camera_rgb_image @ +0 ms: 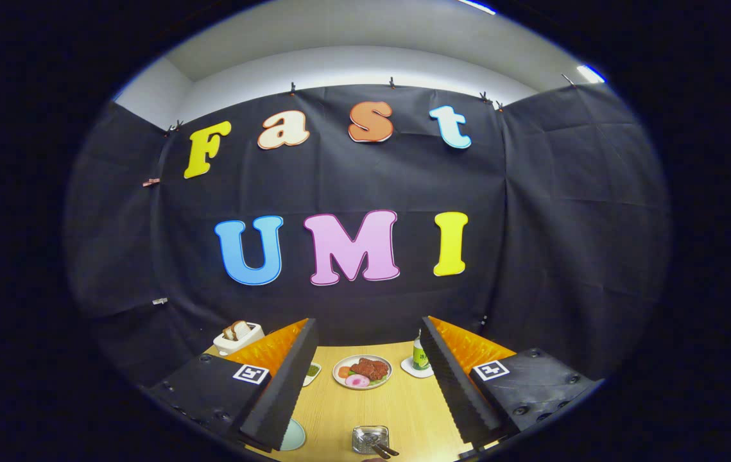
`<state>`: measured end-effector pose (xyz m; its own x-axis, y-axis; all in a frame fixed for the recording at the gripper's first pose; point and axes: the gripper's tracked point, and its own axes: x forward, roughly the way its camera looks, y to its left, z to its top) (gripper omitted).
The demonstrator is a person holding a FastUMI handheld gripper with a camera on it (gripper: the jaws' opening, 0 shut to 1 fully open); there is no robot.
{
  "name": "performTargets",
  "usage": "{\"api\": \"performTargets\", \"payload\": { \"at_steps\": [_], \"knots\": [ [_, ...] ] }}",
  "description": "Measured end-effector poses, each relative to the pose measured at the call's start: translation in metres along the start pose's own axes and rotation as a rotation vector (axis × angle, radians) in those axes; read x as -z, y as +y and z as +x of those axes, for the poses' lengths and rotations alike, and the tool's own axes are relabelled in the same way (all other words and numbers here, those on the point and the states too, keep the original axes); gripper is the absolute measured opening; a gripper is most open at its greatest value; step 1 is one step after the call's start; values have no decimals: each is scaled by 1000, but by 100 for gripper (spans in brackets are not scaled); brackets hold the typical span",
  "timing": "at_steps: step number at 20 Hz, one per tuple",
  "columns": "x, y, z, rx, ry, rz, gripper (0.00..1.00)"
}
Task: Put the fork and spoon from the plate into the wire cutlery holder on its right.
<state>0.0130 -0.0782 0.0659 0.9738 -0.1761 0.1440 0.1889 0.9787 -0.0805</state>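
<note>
Two fingers of the gripper (365, 391) stand wide apart, nothing held between them and nothing touching them, and they hang above a light wooden table (404, 410). Both point forward and a little downward toward the table, and each carries a square printed marker on its upper face.

Between the fingers and near their base sits the wire cutlery holder (369, 439), a small shiny metal basket. Dark handles of cutlery (383, 449) poke out of its right side; whether they belong to the fork, the spoon or both is too small to tell. Beside the left finger's base lies part of a pale blue-green plate (294, 435), mostly hidden by that finger.

Farther ahead, between the fingertips, rests a round plate of food (362, 371) with brownish pieces and a pink slice on it. Left of it, a small dish with something green (312, 371) peeks out from behind the left fingertip. Right of the food plate, a green and white bottle (421, 354) stands upright on a white coaster (413, 369), close to the right fingertip. Beyond the left finger, a white toaster (237, 337) holds slices of bread at the table's far corner, against the black cloth wall (365, 308).
</note>
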Motion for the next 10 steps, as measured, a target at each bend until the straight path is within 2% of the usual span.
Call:
{"api": "performTargets", "payload": {
  "at_steps": [3,10],
  "knots": [
    [7,16,-6,-25,-4,-53,99],
    [25,35,-7,-61,34,-29,98]
  ]
}}
